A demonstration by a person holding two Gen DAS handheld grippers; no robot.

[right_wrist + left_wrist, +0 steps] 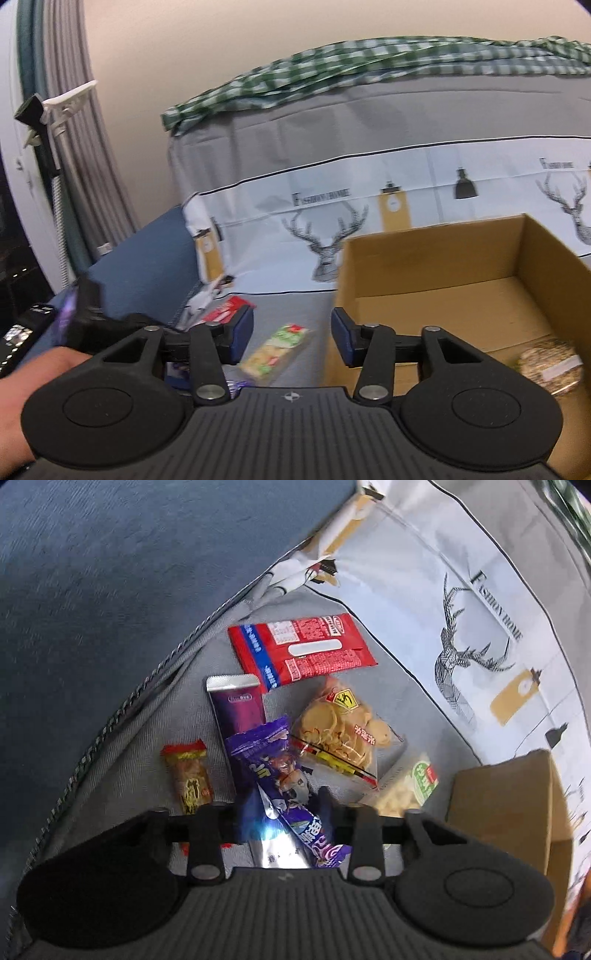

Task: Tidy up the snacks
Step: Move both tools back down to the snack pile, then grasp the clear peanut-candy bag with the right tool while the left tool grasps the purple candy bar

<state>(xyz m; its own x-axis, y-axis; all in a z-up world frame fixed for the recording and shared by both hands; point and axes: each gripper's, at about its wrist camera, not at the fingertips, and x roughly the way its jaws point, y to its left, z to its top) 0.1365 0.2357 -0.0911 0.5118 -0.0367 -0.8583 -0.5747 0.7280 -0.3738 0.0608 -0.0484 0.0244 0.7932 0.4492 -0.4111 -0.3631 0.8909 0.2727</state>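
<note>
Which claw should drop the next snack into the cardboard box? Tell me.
Left. The left claw is already shut on the purple snack packet, so it need only carry it to the cardboard box. The right claw is open and empty beside the box.

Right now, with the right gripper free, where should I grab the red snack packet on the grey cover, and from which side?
Take the red packet across its short width near the middle, coming straight down from above. It lies flat, apart from the other snacks, so the right gripper, open and empty, can likely straddle both long edges.
</note>
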